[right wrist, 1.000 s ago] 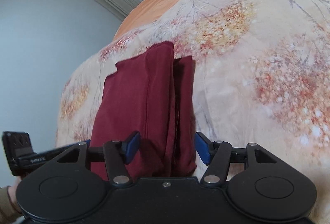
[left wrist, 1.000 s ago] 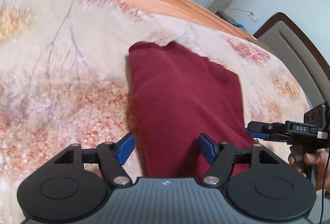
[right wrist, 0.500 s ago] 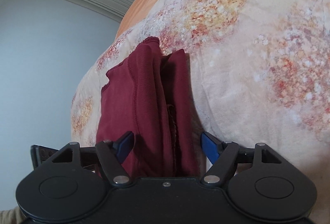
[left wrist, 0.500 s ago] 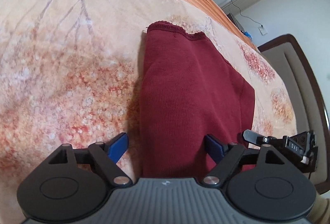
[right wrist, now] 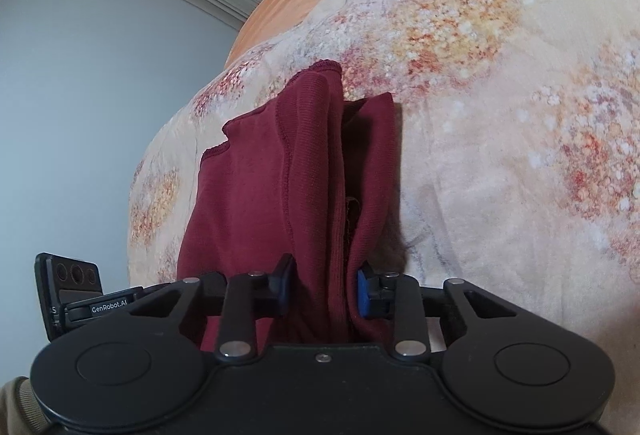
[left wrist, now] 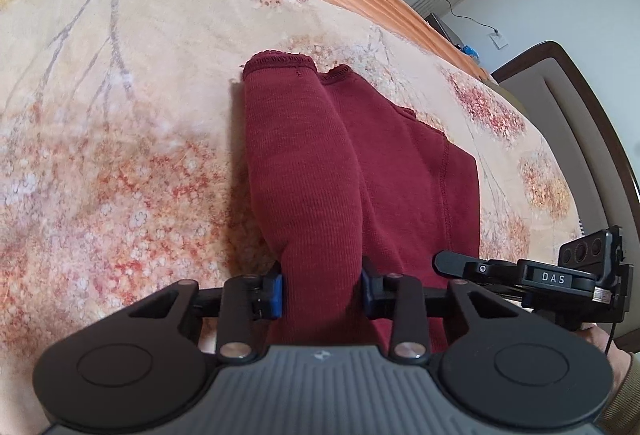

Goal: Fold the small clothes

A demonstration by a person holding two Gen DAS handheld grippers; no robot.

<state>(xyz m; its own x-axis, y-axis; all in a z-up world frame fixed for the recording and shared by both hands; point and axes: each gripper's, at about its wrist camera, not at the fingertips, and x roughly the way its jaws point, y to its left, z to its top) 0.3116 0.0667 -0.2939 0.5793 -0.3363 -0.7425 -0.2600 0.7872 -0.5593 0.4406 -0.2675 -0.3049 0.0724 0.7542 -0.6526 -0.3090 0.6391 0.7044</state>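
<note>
Cloth is pinched at both near corners, so your job now is to carry the near edge over cleanly. Start at the left of the left wrist view: the bed [left wrist: 120, 163] lies bare there, flowered cover flat, nothing to snag. At centre frame the shirt [left wrist: 360, 163], dark red and already folded into a narrow strip, runs from the lower middle up toward the scalloped hem near the top centre. Your left claw [left wrist: 322, 289] has just been closing and now grips a raised ridge of shirt; the blue pads press it from both sides. At the lower right of that view the right claw [left wrist: 452, 261] shows only as a black finger reaching in, with your hand [left wrist: 600, 339] behind it.

In the right wrist view the left claw's body sits at the lower left edge. At centre, the shirt [right wrist: 288, 195] stands bunched in several layers, and the right claw [right wrist: 324, 287] has likewise just been closing and clamps that bundle. To the right, the bed [right wrist: 500, 155] is bare.

I judge both grips deep enough to hold all layers, though the right one gathers a loose inner fold that may slip. Lift both claws together, keep them level and equally spread so the edge stays taut, then sweep toward the far hem and lay it down before you release.
</note>
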